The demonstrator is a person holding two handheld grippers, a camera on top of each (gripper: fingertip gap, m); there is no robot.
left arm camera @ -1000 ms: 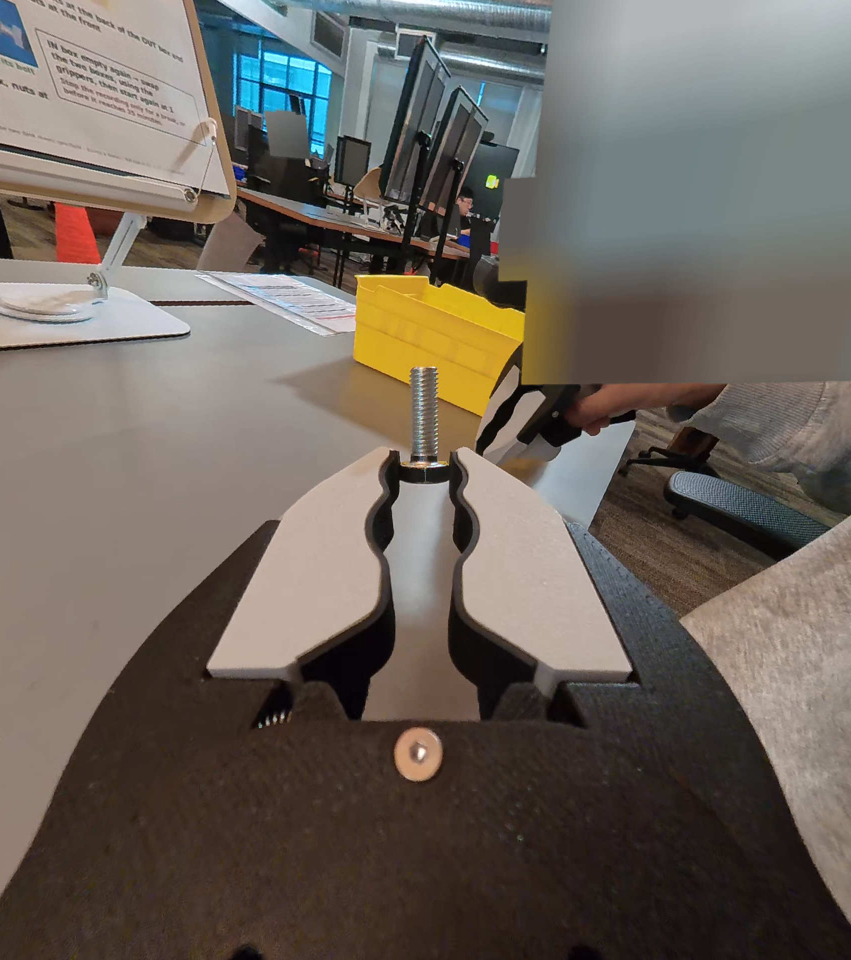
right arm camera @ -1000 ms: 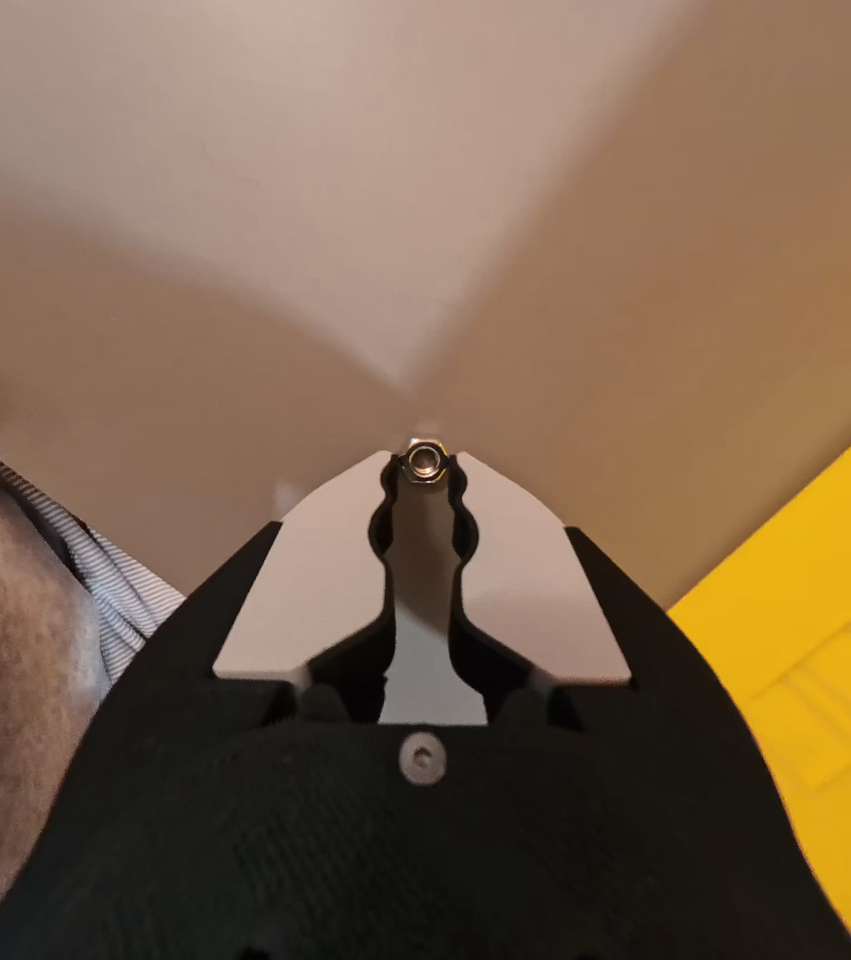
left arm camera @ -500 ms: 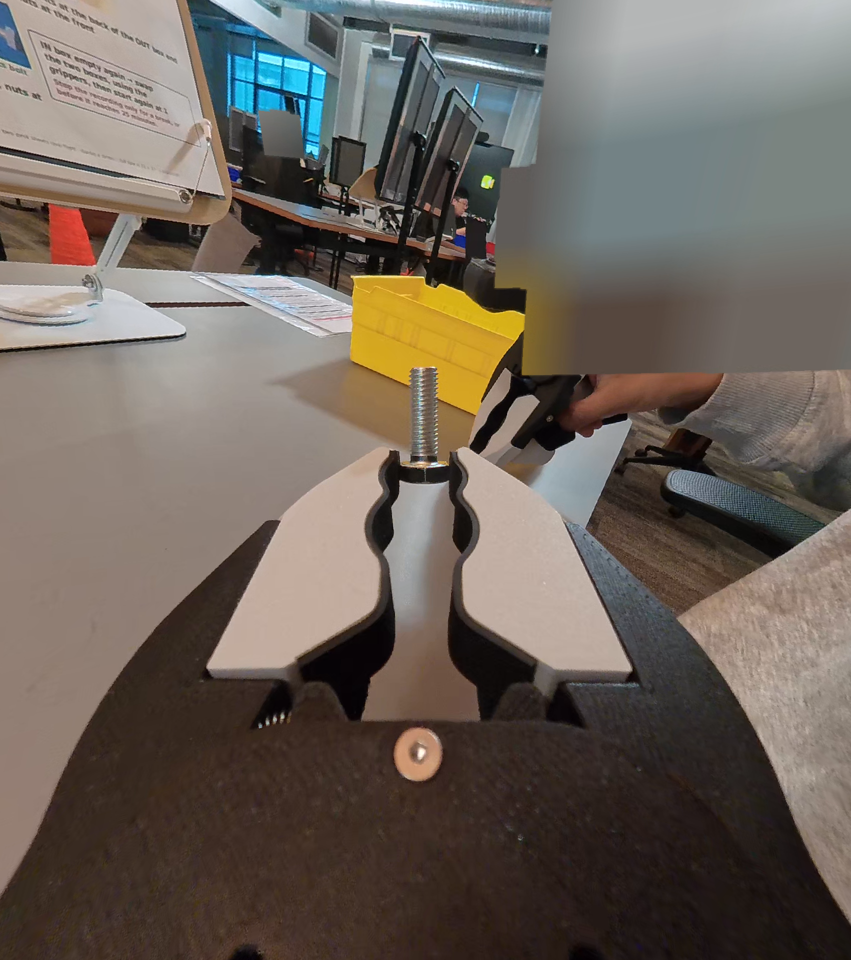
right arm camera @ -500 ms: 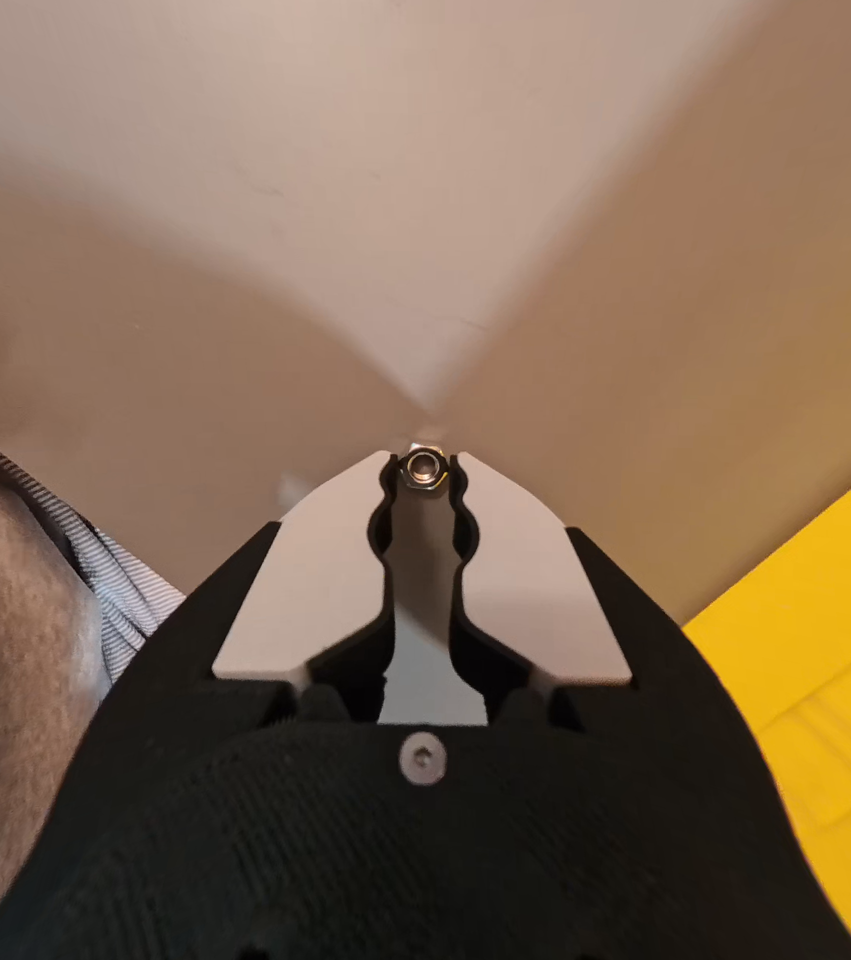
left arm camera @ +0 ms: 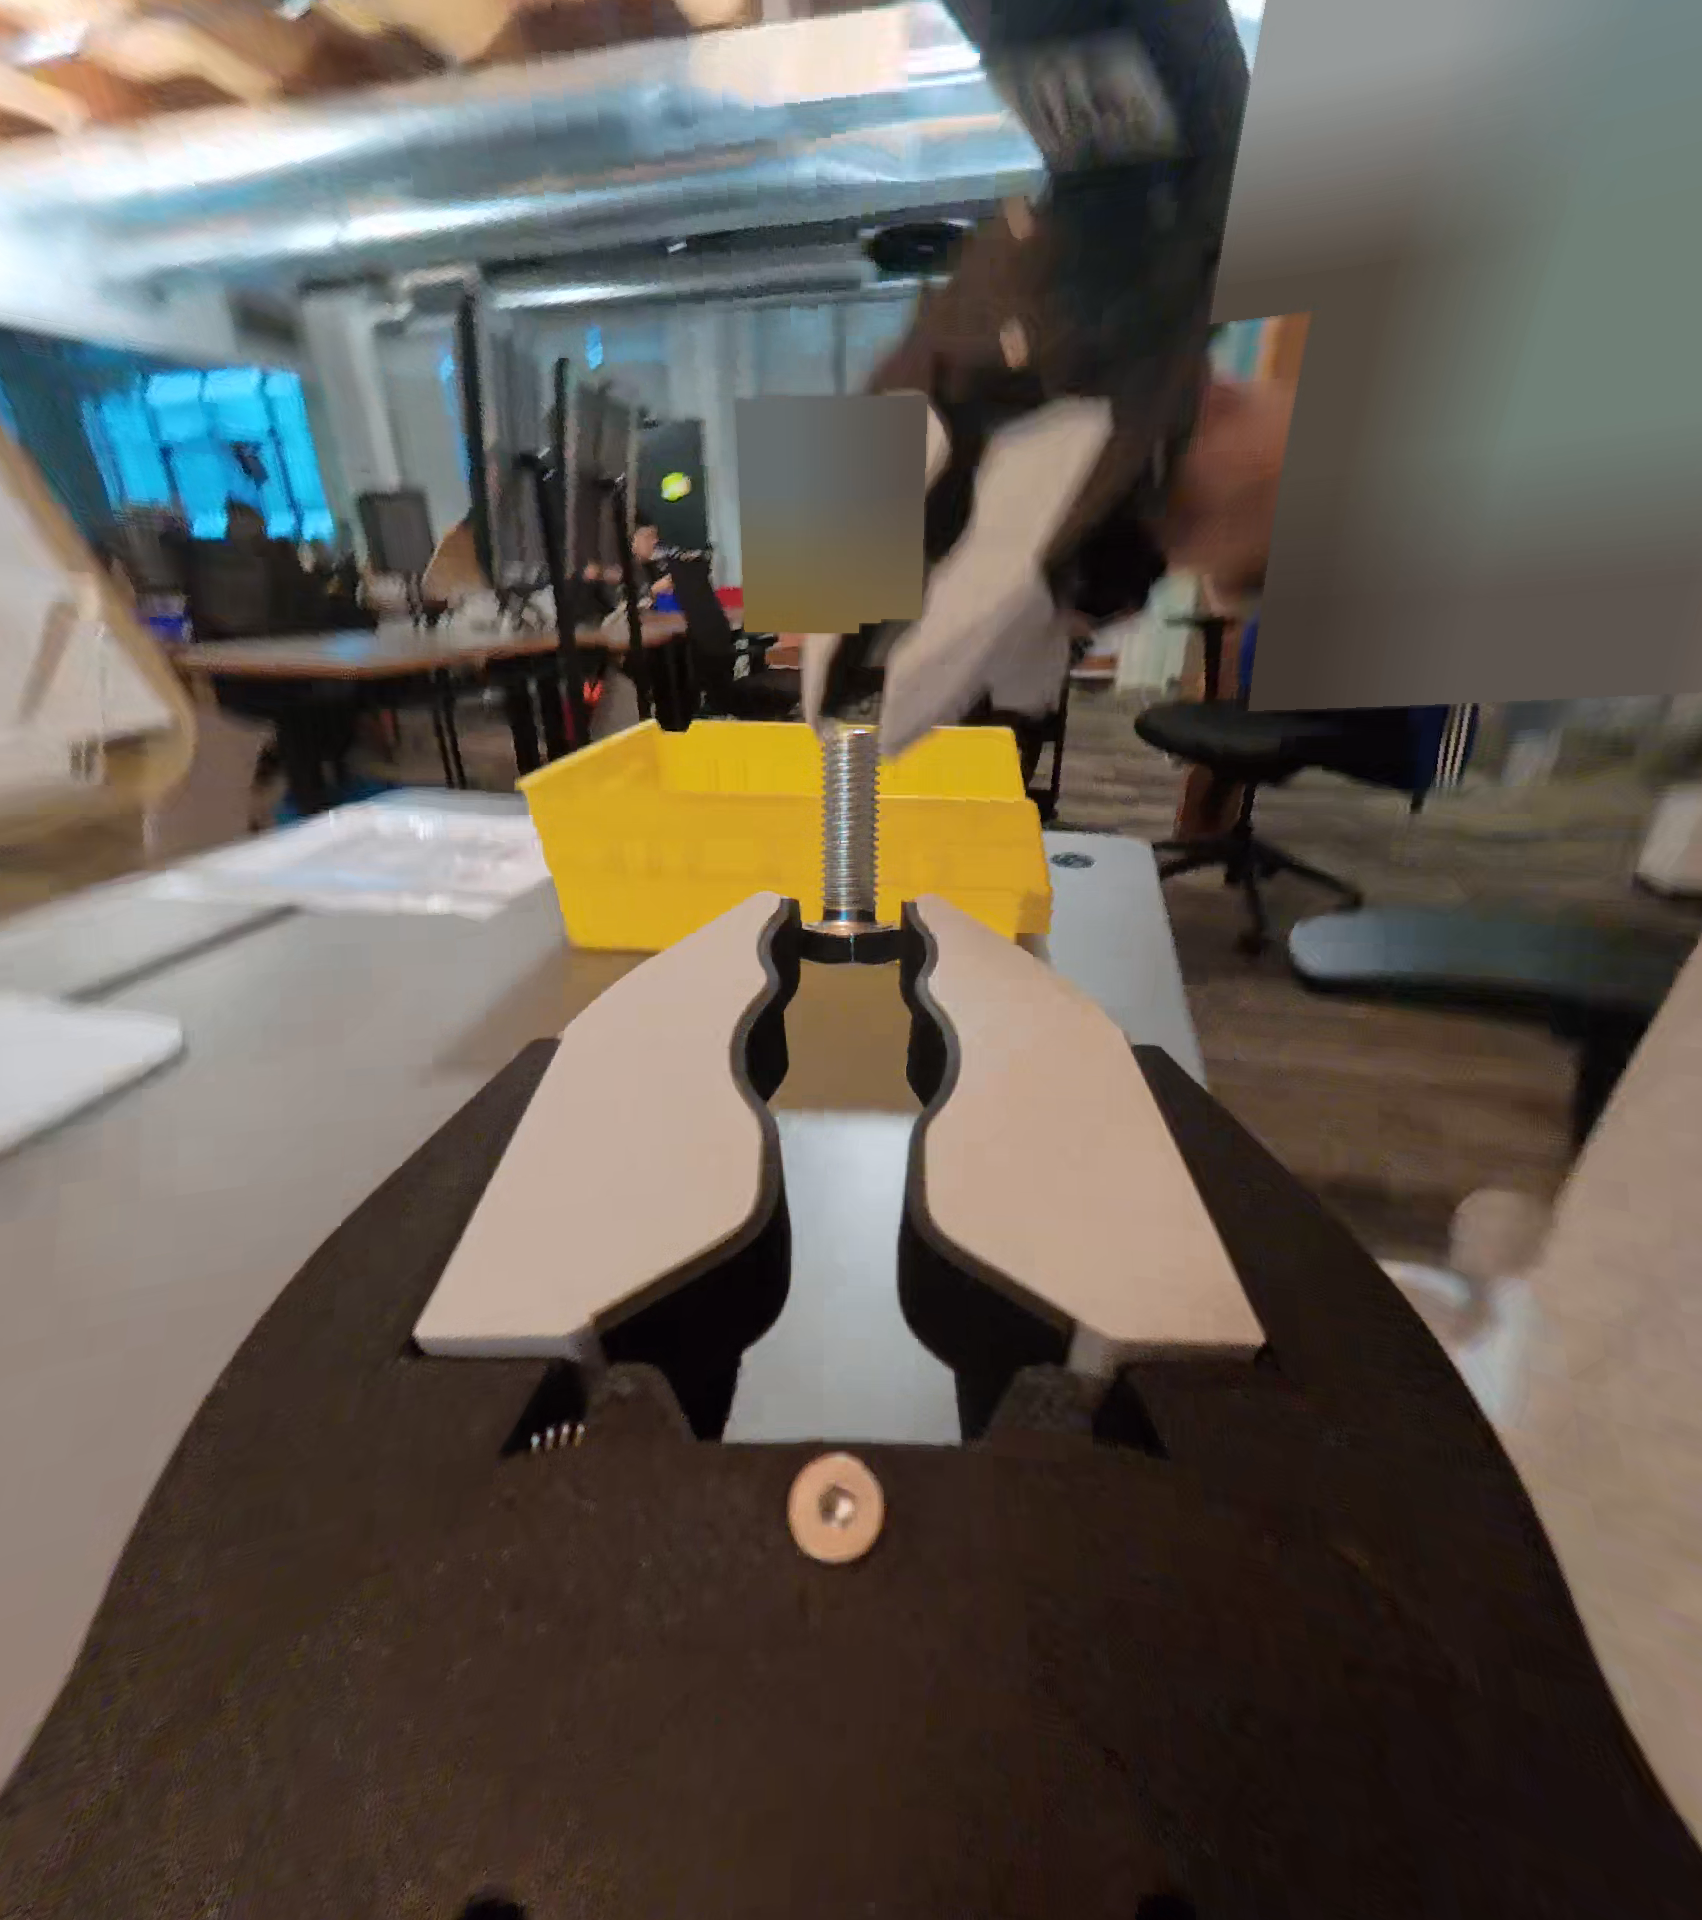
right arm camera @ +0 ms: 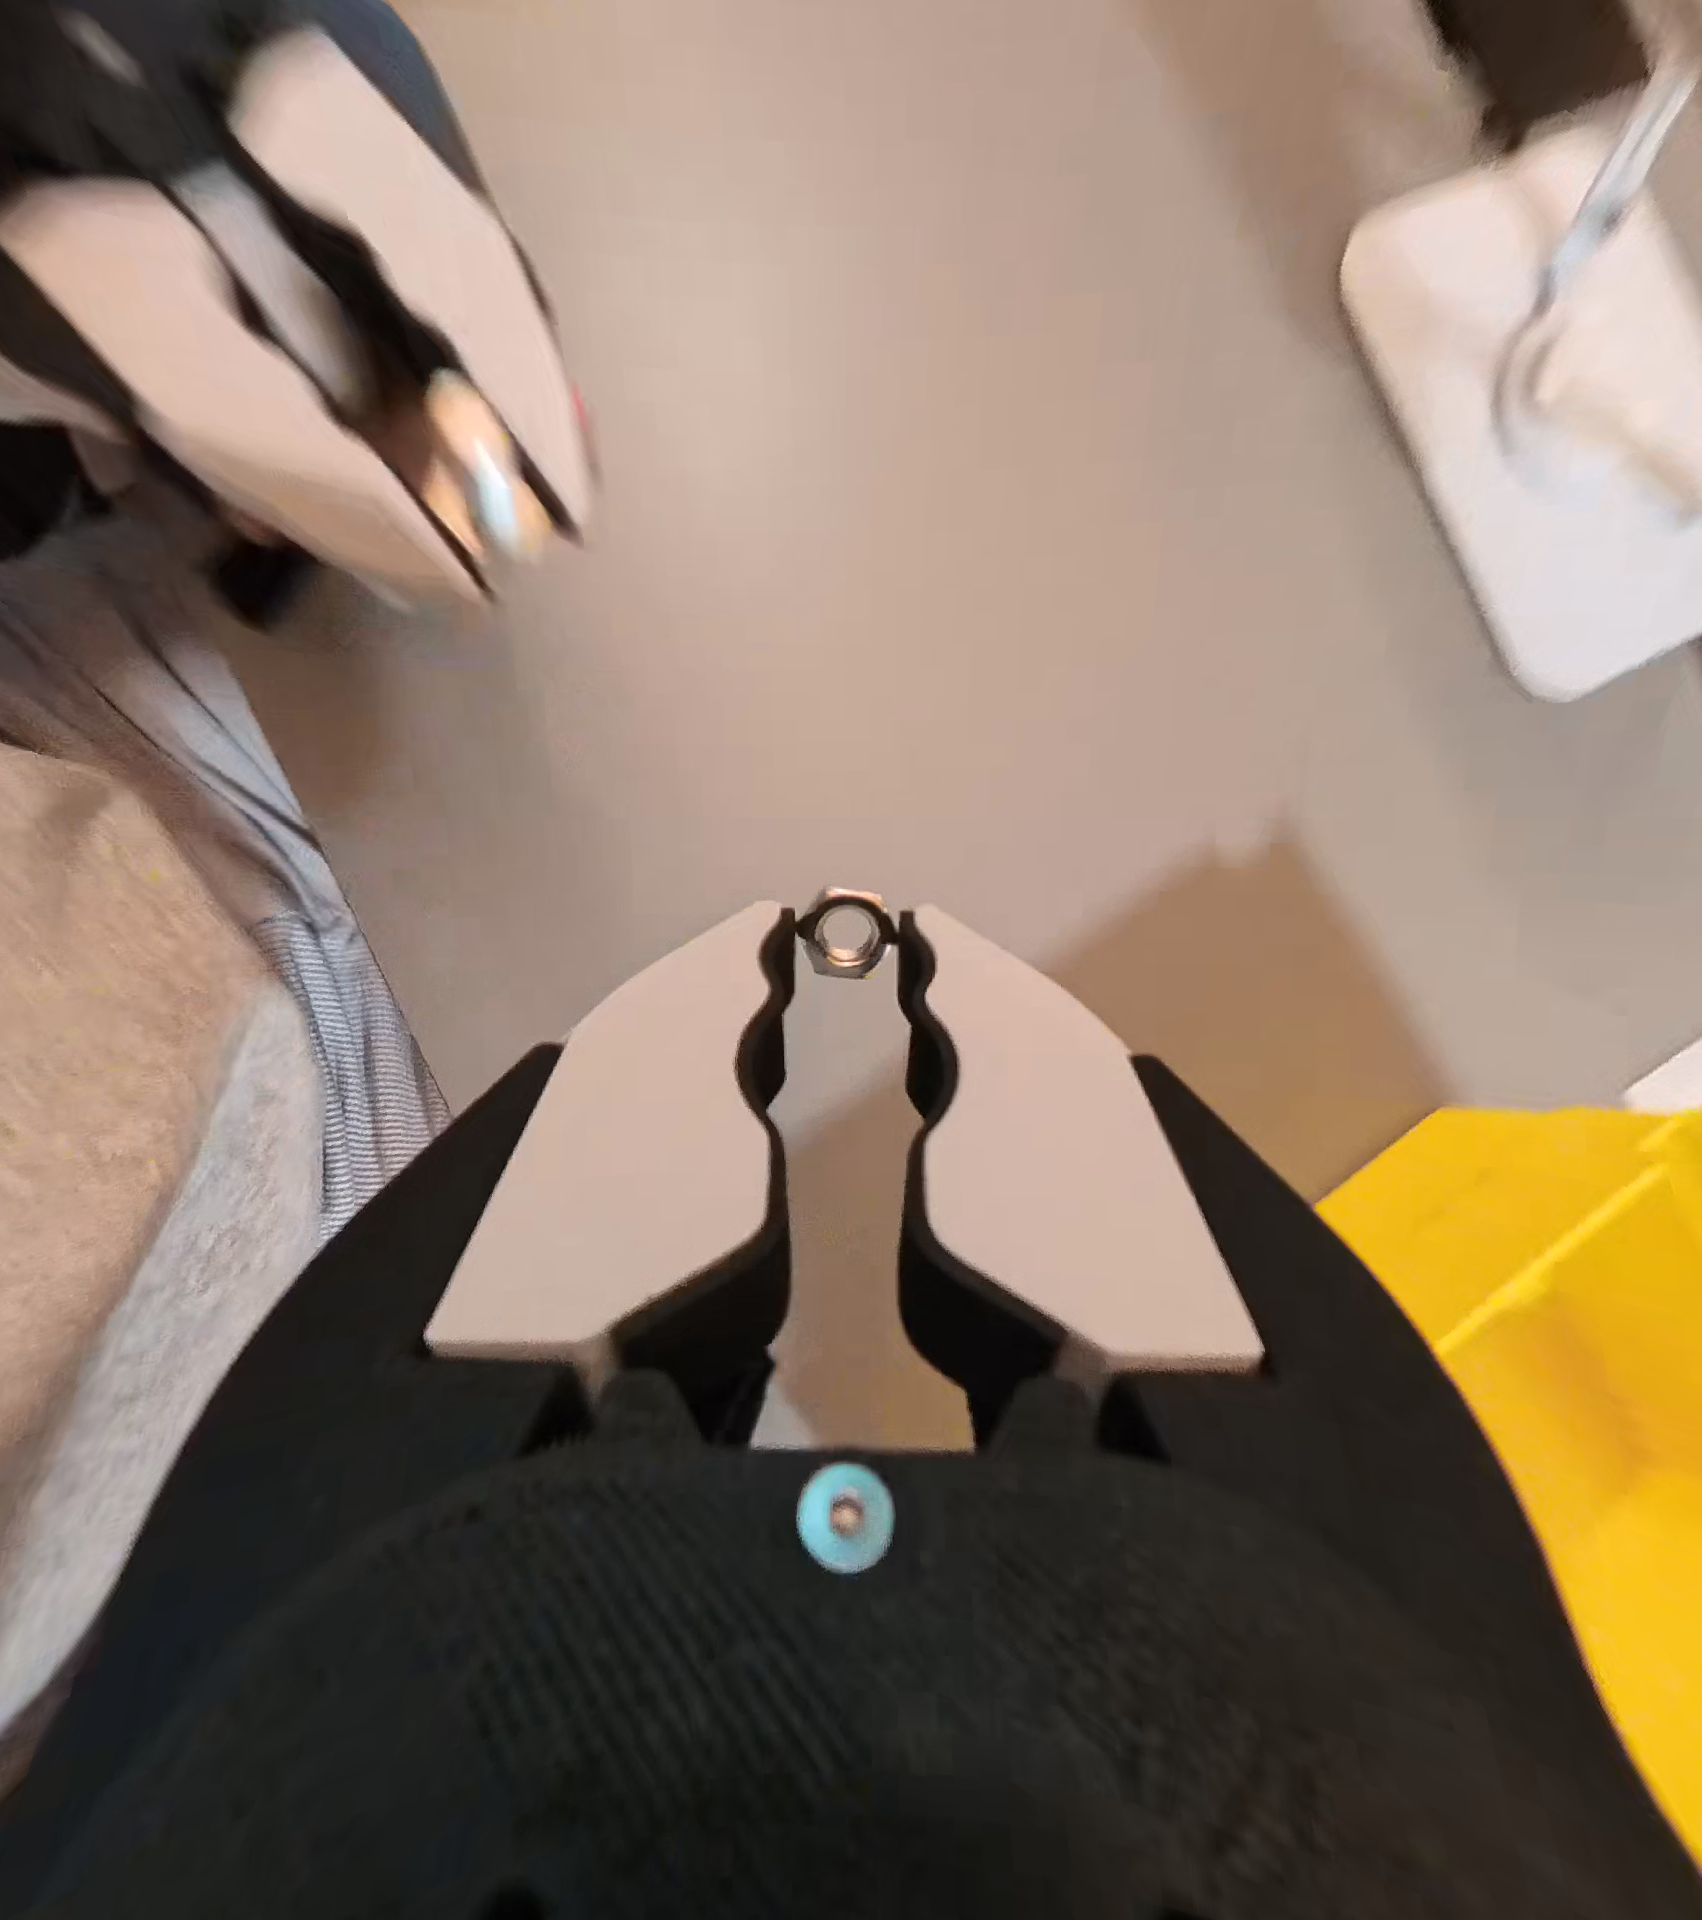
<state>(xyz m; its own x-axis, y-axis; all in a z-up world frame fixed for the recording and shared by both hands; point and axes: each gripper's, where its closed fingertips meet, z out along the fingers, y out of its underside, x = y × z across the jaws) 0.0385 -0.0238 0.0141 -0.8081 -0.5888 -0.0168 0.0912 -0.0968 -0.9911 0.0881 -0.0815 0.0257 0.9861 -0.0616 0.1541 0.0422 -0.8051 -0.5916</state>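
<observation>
Raised above bolt (left arm camera: 848,821) in left gripper (left arm camera: 848,940), right gripper (right arm camera: 842,940) grips nut (right arm camera: 839,933).

Bare grey table (left arm camera: 203,1195) is lying open to the left of the left gripper (left arm camera: 849,925). Ahead, a yellow bin (left arm camera: 701,831) is blocking the way, and the right gripper (left arm camera: 972,582) is hanging just above the upright bolt (left arm camera: 849,821). A white stand base (right arm camera: 1553,416) is sitting at the far edge, with open tabletop between.
</observation>
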